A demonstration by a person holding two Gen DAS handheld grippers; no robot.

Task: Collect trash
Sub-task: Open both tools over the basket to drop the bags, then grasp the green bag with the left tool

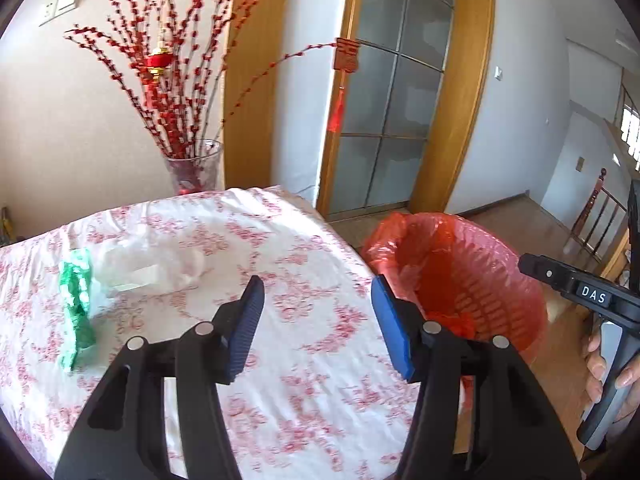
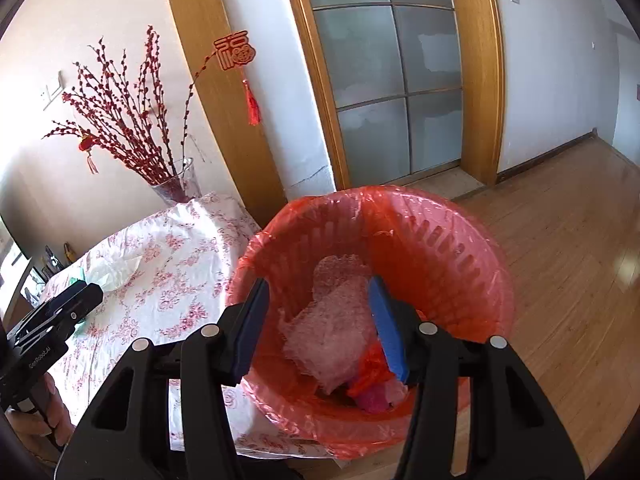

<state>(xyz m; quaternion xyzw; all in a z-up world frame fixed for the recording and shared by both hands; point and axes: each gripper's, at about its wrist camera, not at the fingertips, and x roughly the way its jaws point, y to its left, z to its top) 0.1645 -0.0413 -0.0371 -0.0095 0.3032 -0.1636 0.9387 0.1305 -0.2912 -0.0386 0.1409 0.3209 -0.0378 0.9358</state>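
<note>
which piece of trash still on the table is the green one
The green wrapper, crumpled near the table's left edge; the white plastic bag beside it is pale and translucent.

Materials & finishes, table + bin

Tablecloth (image 1: 280, 280): thin cloth, matt, creased, pink print. Bin (image 2: 460, 248): slotted plastic w/ glossy, crinkly red film liner (image 2: 280, 380). Green wrapper (image 1: 76, 300): shiny film. Vase (image 1: 196, 168): clear glass. Floor (image 2: 560, 240): glossy wood.
</note>
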